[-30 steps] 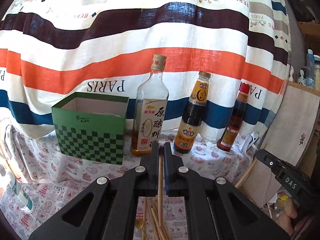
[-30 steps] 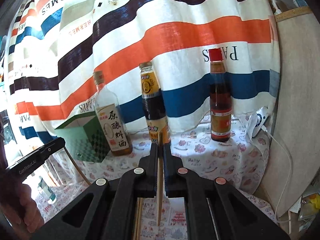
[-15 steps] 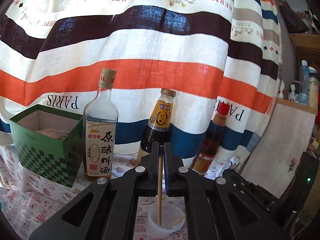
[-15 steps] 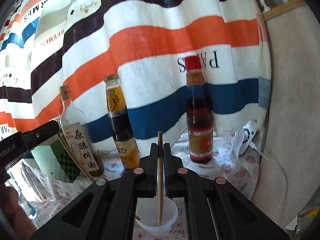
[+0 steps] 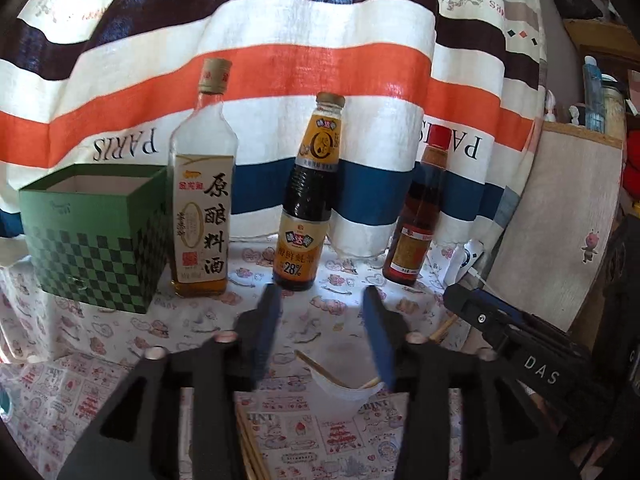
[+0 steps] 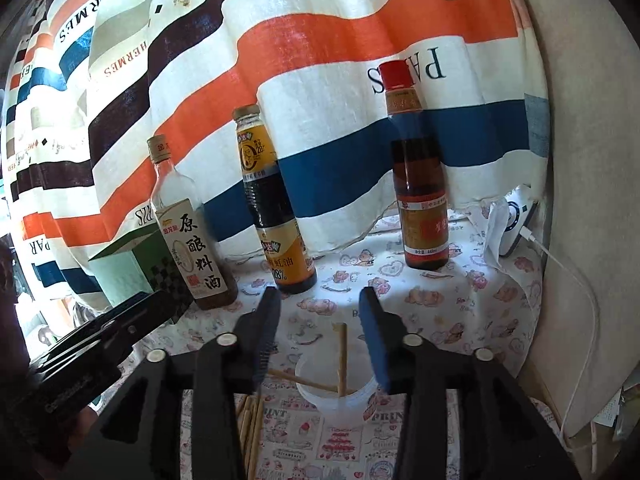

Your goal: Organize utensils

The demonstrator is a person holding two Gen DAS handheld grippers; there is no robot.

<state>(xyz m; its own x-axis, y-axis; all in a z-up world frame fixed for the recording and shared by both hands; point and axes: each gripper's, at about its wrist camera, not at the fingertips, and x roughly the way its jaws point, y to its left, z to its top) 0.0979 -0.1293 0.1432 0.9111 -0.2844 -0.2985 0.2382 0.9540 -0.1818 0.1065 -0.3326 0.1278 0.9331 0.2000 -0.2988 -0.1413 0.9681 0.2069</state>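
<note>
A small clear plastic cup (image 5: 347, 387) stands on the printed tablecloth just below my open left gripper (image 5: 323, 312). A wooden chopstick (image 5: 322, 368) leans in it. In the right wrist view the same cup (image 6: 340, 396) holds two chopsticks: one upright (image 6: 341, 356), one leaning left (image 6: 298, 379). My right gripper (image 6: 320, 312) is open and empty above the cup. More loose chopsticks (image 6: 250, 420) lie on the cloth under the left fingers; they also show in the left wrist view (image 5: 250, 446).
Three bottles stand in a row behind the cup: a clear cooking-wine bottle (image 5: 202, 200), a dark sauce bottle (image 5: 310, 208) and a red-capped bottle (image 5: 420, 216). A green checkered box (image 5: 96, 236) stands at the left. A striped curtain (image 5: 280, 60) hangs behind. A charger and cable (image 6: 520, 220) lie at the right.
Both grippers have opened and let go of their chopsticks, which now stand in the cup. Both grippers have pulled back a little from the cup.
</note>
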